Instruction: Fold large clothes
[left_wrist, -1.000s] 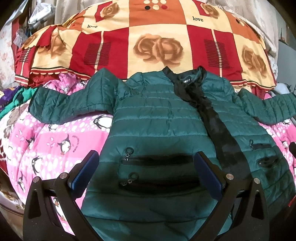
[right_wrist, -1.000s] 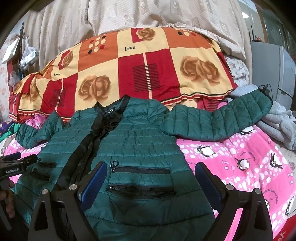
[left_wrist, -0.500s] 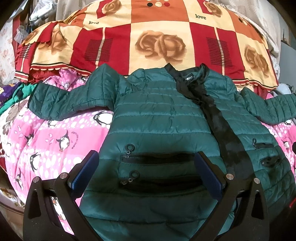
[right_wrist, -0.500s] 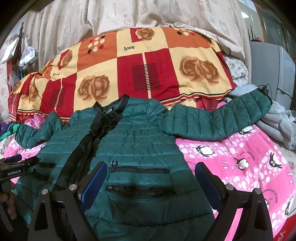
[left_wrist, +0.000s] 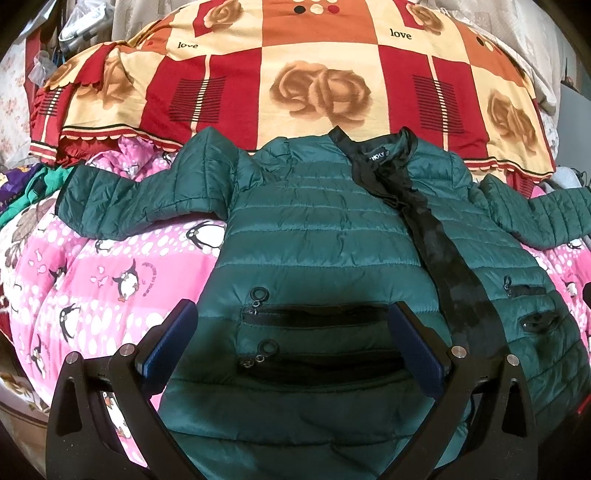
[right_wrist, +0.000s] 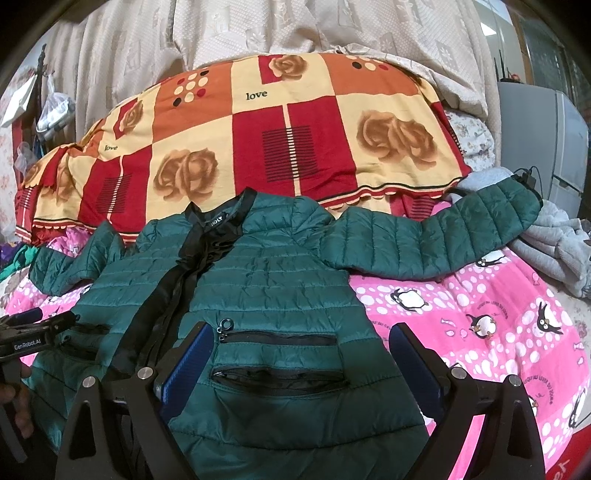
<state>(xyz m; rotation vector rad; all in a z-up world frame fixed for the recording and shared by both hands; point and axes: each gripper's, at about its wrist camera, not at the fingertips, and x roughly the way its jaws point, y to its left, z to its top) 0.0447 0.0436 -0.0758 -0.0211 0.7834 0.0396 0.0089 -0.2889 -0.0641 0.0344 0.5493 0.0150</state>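
A dark green quilted jacket (left_wrist: 314, 236) (right_wrist: 273, 280) lies face up and spread flat on a pink penguin-print blanket, both sleeves stretched sideways, black zipper placket down the front. My left gripper (left_wrist: 293, 332) hovers open over the jacket's left lower panel, above its two zip pockets. My right gripper (right_wrist: 301, 347) is open too, over the right panel's pockets; nothing sits between either pair of fingers. In the right wrist view the left gripper's body (right_wrist: 33, 332) shows at the left edge with a hand (right_wrist: 18, 406) under it.
A red, orange and cream rose-patterned cover (left_wrist: 314, 74) (right_wrist: 258, 140) is heaped behind the collar. The pink blanket (left_wrist: 92, 280) (right_wrist: 480, 325) extends to both sides. Grey clothing (right_wrist: 554, 243) lies by the right cuff, a grey cabinet (right_wrist: 543, 140) beyond it. Curtains hang behind.
Both grippers have edged slightly forward over the jacket, and the left view has tilted a little downward. The jacket lies as before and both grippers stay open.
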